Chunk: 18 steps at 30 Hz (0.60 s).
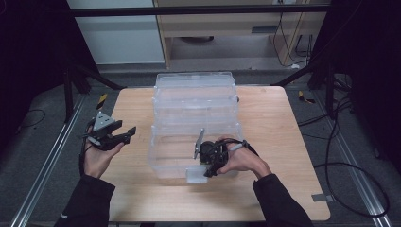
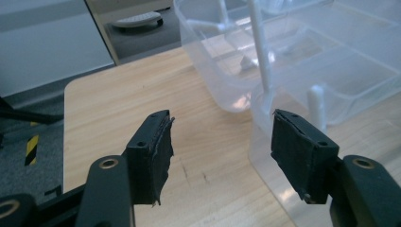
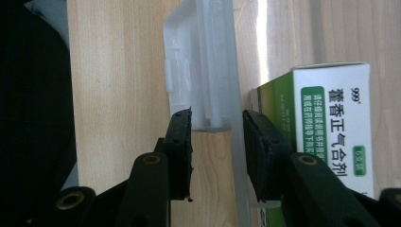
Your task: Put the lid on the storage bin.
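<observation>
**Between the right jaws: the box's front latch**

Between the two black jaws of the right gripper (image 3: 216,120) stands the white translucent plastic latch tab (image 3: 201,66) of the clear plastic tiered storage box (image 1: 194,101), its long axis running straight away from the jaws, in line with them. The jaws are set narrow about the tab's near end, one on each flat side; a sliver of gap seems to remain on the left-hand side, so it cannot be told whether the tab is truly pinched or merely straddled. Just beyond the right-hand jaw, behind the clear wall, a green-and-white cardboard medicine carton (image 3: 331,127) is seen lying inside the lowest tray.

In the high view the right gripper (image 1: 211,158) is held at the box's near front wall, over the pale tab (image 1: 196,176), and is plainly the nearer hand to the work.

The left gripper (image 2: 220,142) is kept apart, out to the side over the light wooden counter (image 2: 123,109), its jaws spread wide with nothing between them; the box's clear trays lie ahead and to the right of those jaws, untouched.

The coming move is judged to turn on the tab's alignment: since it lies lengthwise between the right jaws, a firm squeeze and a swing about its hinge would be needed to work the latch.
</observation>
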Tool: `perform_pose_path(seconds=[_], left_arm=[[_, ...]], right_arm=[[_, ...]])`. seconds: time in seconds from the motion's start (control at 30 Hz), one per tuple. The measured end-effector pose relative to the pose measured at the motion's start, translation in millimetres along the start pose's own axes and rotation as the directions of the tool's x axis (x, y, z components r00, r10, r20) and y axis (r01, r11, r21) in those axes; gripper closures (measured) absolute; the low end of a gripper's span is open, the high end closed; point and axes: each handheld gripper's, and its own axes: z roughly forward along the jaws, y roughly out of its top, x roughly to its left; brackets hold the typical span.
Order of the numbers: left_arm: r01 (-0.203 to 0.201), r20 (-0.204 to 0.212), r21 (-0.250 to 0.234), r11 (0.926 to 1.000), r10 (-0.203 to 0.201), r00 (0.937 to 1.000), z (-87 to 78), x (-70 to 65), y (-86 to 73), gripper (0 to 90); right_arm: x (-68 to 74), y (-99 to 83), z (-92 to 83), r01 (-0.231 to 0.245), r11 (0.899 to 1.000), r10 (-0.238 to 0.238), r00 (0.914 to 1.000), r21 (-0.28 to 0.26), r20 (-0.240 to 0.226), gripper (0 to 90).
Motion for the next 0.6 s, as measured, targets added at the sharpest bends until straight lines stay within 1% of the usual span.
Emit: perform_pose_path(seconds=[0.1, 0.17, 0.23, 0.3, 0.43, 0.53, 0.6], left_arm=[[-0.04, 0.019, -0.003, 0.9992, 0.04, 0.999, 2.1, -1.4, 11.5, 37.9], [-0.065, 0.029, -0.005, 0.9979, 0.065, 0.9974, 3.4, -2.1, 19.1, 37.6], [-0.089, 0.052, -0.01, 0.996, 0.089, 0.9947, 4.7, -3.0, 26.2, 37.6], [-0.106, 0.072, -0.008, 0.9943, 0.106, 0.9918, 5.8, -3.8, 32.6, 37.6], [-0.127, 0.1, -0.014, 0.9918, 0.128, 0.9867, 7.0, -5.5, 44.2, 37.3], [-0.151, 0.12, -0.018, 0.9884, 0.152, 0.981, 7.8, -5.4, 54.8, 37.1], [-0.175, 0.131, -0.016, 0.9844, 0.176, 0.9757, 8.8, -5.6, 61.5, 36.9]], right_arm=[[0.4, -0.1, -0.1, 0.0, 1.0, 0.0, 1.0, 0.0, 0.0, 64.5], [0.1, -0.2, -0.1, 0.003, 1.0, -0.003, 1.0, -0.001, 0.0, 64.6], [0.3, -0.1, -0.1, 0.0, 1.0, 0.0, 1.0, 0.0, 0.001, 64.6], [0.3, -0.1, -0.1, 0.0, 1.0, 0.0, 1.0, 0.001, 0.001, 64.5], [-0.1, -0.1, -0.1, 0.002, 1.0, -0.002, 1.0, 0.0, -0.001, 64.5], [-0.3, -0.2, -0.1, 0.002, 1.0, -0.002, 1.0, -0.001, -0.003, 64.6], [-0.3, -0.3, -0.2, 0.003, 1.0, -0.003, 1.0, -0.001, -0.004, 64.6]])
